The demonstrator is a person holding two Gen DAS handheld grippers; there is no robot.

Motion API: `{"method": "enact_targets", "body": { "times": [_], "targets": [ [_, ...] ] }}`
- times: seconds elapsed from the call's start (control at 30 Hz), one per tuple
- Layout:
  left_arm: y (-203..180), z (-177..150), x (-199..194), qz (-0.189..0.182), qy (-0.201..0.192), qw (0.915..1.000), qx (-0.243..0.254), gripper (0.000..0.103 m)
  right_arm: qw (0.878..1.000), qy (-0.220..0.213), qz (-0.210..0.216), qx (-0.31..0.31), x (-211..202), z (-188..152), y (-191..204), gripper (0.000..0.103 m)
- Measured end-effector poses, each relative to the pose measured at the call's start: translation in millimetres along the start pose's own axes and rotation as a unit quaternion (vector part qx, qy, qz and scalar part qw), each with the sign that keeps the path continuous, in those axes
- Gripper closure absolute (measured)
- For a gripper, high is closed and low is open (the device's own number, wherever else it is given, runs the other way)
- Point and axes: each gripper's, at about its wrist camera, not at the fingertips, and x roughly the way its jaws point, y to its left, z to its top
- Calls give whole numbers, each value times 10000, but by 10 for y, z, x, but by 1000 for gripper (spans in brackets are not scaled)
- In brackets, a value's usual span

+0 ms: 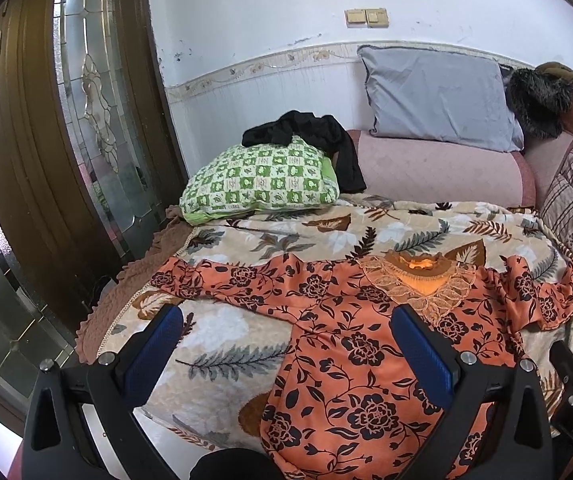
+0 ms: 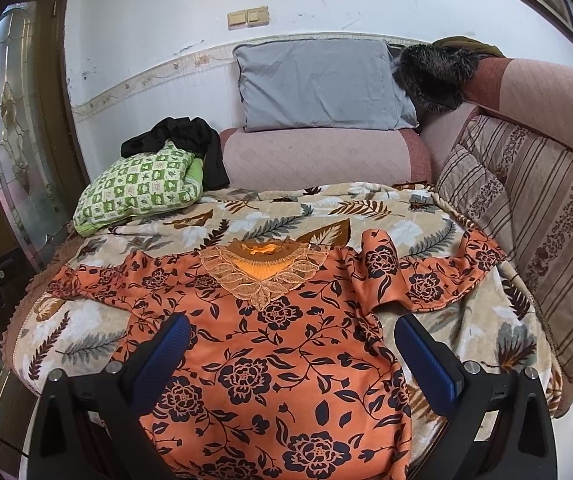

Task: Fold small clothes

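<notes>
Lying flat on the leaf-print blanket (image 2: 270, 216), near its front edge, is the orange floral garment (image 2: 270, 360). Left gripper (image 1: 286, 320) and right gripper (image 2: 292, 330): jaws wide, holding nothing.

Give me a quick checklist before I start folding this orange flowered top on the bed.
1. Left claw open and holding nothing: ok.
2. Right claw open and holding nothing: ok.
3. Orange top spread face up, lace collar showing: ok.
4. Sleeves flat: not ok, the right sleeve is bunched and folded over.
5. Nothing lying on the top: ok; the green pillow sits apart.
6. Hem lying straight: cannot tell, out of view.
</notes>
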Motion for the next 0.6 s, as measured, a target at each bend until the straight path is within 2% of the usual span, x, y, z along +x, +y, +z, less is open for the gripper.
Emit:
{"method": "enact_targets", "body": {
  "times": [0.03,0.1,0.17,0.23,0.33,0.43,0.5,0.6],
  "targets": [
    [-31,-12,66,-78,111,9999,28,0,10000,8,0,25,25,-1,-23,0],
    [-77,-87,312,-478,655,9967,31,0,9997,25,154,191,95,-3,-110,0],
    [-135,-212,618,-811,1195,9895,-36,0,9989,93,247,396,228,-15,-315,0],
    [-241,-343,906,-861,1702,9816,-45,0,9977,130,203,632,381,-33,-613,0],
    [-426,-485,1211,-906,2184,9716,-25,0,9893,312,336,1389,711,-78,-1326,0],
    [-663,-519,1447,-1018,2114,9720,100,0,9709,406,364,2332,1085,-141,-2212,0],
    [-803,-487,1564,-1053,1955,9748,213,0,9601,456,353,2735,1275,-152,-2647,0],
    [-1021,-429,1811,-1053,1698,9792,348,0,9359,471,332,3475,1515,-111,-3310,0]
  ]
}}
